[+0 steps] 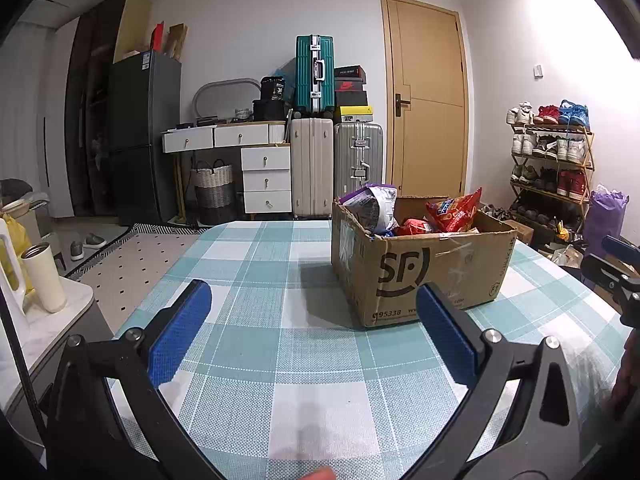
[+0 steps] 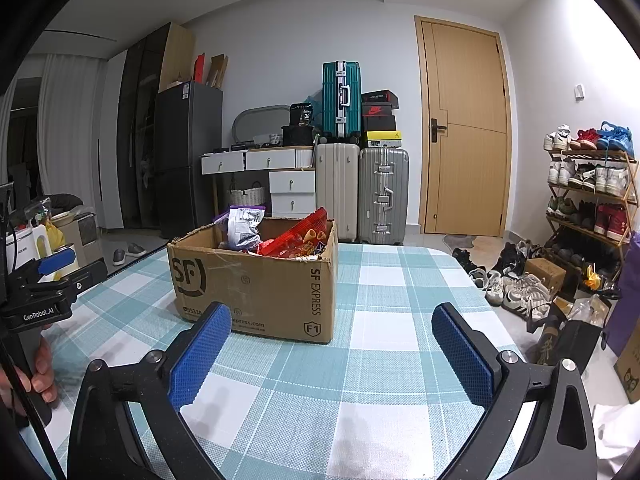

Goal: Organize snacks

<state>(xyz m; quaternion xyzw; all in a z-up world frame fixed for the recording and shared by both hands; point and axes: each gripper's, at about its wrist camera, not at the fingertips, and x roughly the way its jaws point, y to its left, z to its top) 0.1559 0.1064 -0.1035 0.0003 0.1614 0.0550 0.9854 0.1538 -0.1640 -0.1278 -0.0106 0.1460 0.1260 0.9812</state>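
A brown cardboard box [image 1: 424, 272] [image 2: 256, 280] printed with SF stands on the checked tablecloth [image 1: 280, 344] [image 2: 380, 300]. It holds snack bags: a red one [image 1: 456, 210] [image 2: 304, 236] and a white and purple one [image 1: 372, 204] [image 2: 242, 224] stick up. My left gripper [image 1: 314, 296] hovers open over the cloth, short of the box's near left corner, with nothing between its blue pads. My right gripper [image 2: 332, 320] is open too, empty, just in front of the box's right end. Each gripper shows at the other view's edge, the left one [image 2: 56, 264] in a hand.
The table's left edge borders a side counter with a cream tumbler [image 1: 44, 278]. Shoes [image 2: 516, 284] and a shoe rack [image 2: 588, 192] fill the floor to the right. Suitcases [image 2: 362, 184], a drawer desk and a door stand at the far wall.
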